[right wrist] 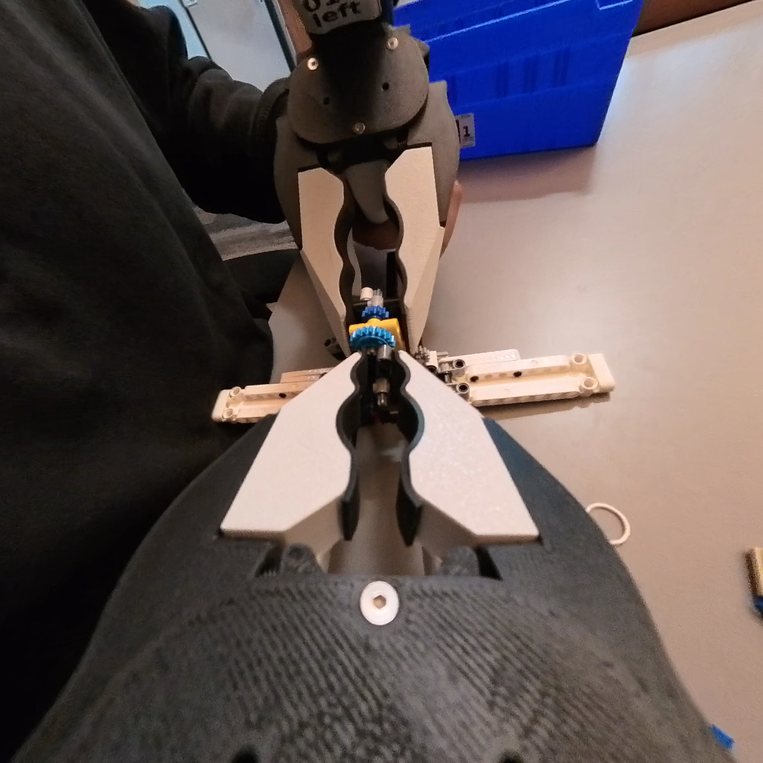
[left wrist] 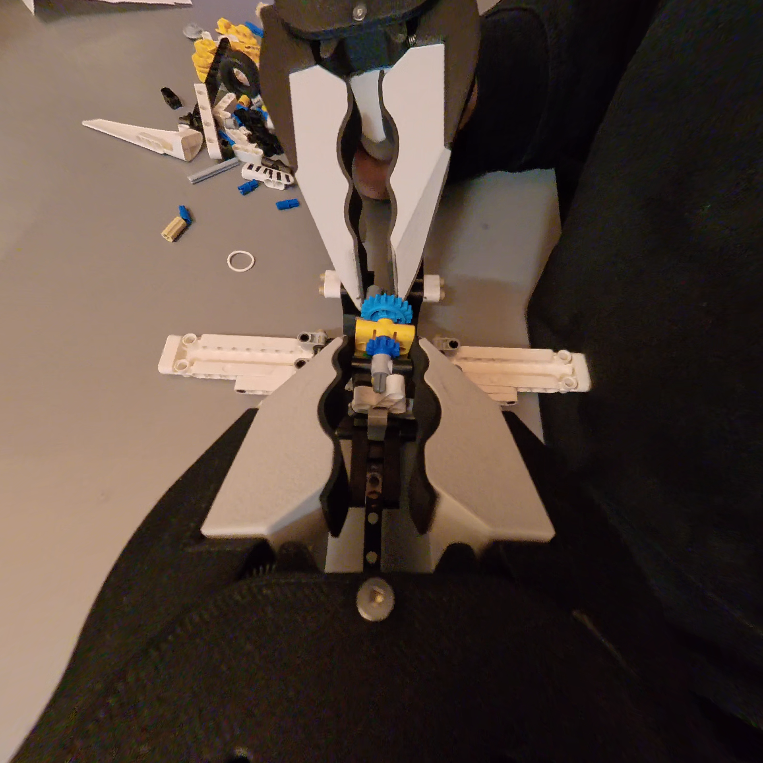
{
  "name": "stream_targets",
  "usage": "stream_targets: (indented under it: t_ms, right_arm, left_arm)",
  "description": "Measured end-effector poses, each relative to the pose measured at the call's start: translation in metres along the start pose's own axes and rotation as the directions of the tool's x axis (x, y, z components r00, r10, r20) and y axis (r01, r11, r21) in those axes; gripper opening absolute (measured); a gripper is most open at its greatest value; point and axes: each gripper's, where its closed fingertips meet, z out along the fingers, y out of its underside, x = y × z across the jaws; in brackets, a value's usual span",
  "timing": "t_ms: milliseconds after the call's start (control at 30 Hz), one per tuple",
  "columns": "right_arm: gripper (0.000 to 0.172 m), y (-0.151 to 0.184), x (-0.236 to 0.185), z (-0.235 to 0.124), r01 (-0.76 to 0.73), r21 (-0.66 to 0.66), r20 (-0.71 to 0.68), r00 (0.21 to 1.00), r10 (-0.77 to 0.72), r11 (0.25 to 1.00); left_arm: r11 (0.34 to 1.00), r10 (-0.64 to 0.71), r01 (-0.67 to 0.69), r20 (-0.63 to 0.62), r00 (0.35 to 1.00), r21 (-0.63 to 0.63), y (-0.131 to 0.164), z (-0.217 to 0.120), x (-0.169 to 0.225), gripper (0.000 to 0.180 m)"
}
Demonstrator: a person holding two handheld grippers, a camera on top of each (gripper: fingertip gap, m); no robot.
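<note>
- The left gripper (left wrist: 382,347) is being held closed around the black central frame (left wrist: 373,454) of a toy-brick model (left wrist: 386,330); its two fingers (left wrist: 289,433) are pressing on the frame's sides.
- The model is being kept just above the grey table (left wrist: 103,330), between the two grippers, with white wing panels (left wrist: 235,359) sticking out to either side.
- A yellow block (left wrist: 384,332) is being carried at the middle of the model, with a light blue gear (left wrist: 386,307) on its far side and a smaller dark blue gear (left wrist: 382,349) on its near side.
- The right gripper (right wrist: 377,357) is being held at the opposite end, narrowly parted; its tips are lying beside a small grey axle piece (right wrist: 384,353) next to the light blue gear, but whether anything is being pinched cannot be told.
- A white rubber ring (left wrist: 240,261) and a heap of loose bricks (left wrist: 235,107) are lying farther off on the table.
- A blue bin (right wrist: 536,74) is standing behind.
</note>
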Motion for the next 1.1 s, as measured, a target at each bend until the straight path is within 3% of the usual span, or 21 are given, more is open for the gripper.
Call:
stream_targets:
  t_ms: [300,567,1100]
  right_arm:
    - [0.005,0.0021,-0.0009,-0.0033,0.047,-0.005,-0.026,0.999,-0.047,0.999]
    - [0.005,0.0016,-0.0019,-0.0017,0.116,-0.011,-0.092,0.989,-0.116,0.993]
    - [0.005,0.0029,0.0008,-0.0001,0.109,-0.064,-0.15,0.982,-0.118,0.992]
  left_arm:
    - [1.0,-0.007,0.007,0.001,1.0,0.01,0.0004,0.0005,0.0015,0.03]
    - [0.993,-0.1,0.099,0.019,0.995,0.061,0.0011,-0.0027,-0.0012,0.031]
    - [0.998,-0.056,0.056,0.055,0.997,0.004,0.0004,0.0009,-0.0028,0.029]
